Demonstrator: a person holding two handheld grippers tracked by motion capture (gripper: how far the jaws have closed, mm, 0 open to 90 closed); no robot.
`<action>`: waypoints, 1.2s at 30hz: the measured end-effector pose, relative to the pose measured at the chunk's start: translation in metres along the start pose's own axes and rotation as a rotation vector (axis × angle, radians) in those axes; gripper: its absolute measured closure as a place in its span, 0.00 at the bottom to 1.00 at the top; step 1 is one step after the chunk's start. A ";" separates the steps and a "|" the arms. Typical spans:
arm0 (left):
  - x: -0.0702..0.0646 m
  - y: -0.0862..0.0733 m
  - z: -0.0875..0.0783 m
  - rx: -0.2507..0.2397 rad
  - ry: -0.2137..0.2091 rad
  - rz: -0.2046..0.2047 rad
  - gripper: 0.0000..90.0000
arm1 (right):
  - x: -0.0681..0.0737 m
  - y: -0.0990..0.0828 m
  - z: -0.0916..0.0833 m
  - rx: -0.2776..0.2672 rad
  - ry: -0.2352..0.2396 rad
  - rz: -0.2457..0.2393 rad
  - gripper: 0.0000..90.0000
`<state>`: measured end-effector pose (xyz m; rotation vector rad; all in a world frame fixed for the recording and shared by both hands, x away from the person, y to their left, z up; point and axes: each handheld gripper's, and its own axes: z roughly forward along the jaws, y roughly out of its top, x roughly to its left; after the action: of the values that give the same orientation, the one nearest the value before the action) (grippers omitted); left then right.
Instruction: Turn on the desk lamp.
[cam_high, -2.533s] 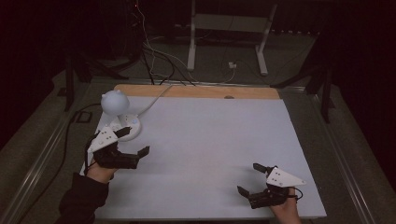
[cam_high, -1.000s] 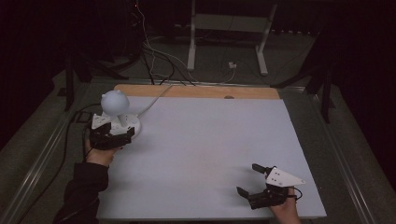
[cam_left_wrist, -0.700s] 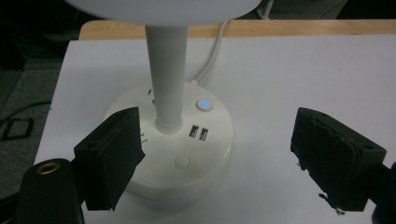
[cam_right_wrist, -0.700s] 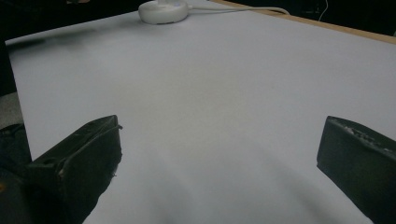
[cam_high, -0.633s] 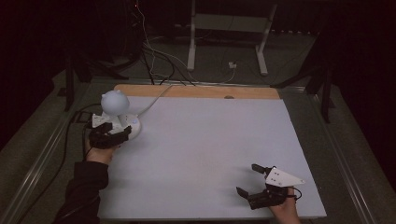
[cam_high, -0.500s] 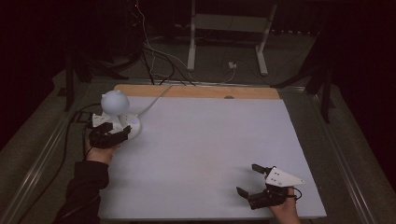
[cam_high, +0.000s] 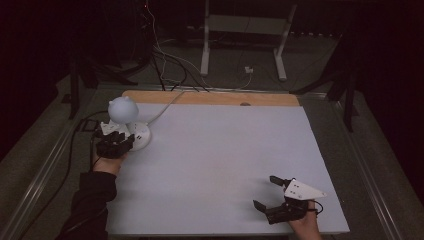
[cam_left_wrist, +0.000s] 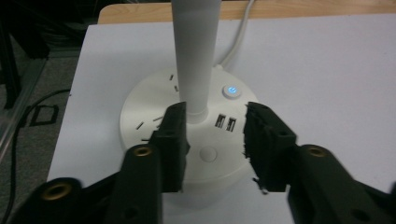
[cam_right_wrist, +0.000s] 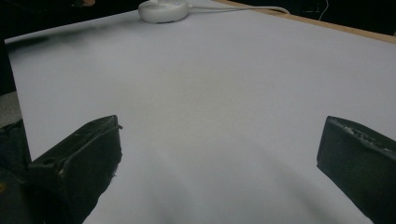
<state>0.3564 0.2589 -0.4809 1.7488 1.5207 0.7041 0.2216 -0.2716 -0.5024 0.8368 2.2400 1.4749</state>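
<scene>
Since two and a half seconds earlier, the left gripper (cam_high: 116, 143) had travelled from open tabletop toward eleven o'clock and come to the white round-based desk lamp with a pale globe head (cam_high: 123, 110); the right gripper (cam_high: 272, 197) had not shifted.

From the high view, the lamp stood at about ten o'clock on the white rectangular table (cam_high: 220, 150), near its far left corner, its white cord trailing off toward twelve o'clock over the bare wooden strip (cam_high: 210, 98) along the far edge. The left gripper sat at the lamp's near side, over the round base (cam_left_wrist: 187, 140).

In the left gripper view, the jaws stood partly apart above the base, the left one touching or just beside the lamp's white upright stem (cam_left_wrist: 194, 56), the right one well clear of it; nothing was clamped. A lit blue power button (cam_left_wrist: 231, 91) and two small ports (cam_left_wrist: 225, 123) showed on the base.

At about five o'clock the right gripper rested with jaws spread wide, empty, above bare table.
</scene>
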 end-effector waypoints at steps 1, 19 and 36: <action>0.000 -0.001 0.002 0.007 0.009 0.010 0.72 | 0.000 0.000 0.000 0.000 -0.001 0.000 0.00; 0.006 -0.005 0.012 0.038 -0.004 0.012 0.89 | 0.000 0.000 0.000 0.000 0.001 0.000 0.00; 0.011 -0.011 0.020 0.047 -0.057 0.069 1.00 | 0.000 0.000 -0.001 -0.002 0.006 0.005 0.00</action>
<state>0.3667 0.2673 -0.5023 1.8484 1.4549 0.6521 0.2211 -0.2721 -0.5020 0.8384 2.2422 1.4838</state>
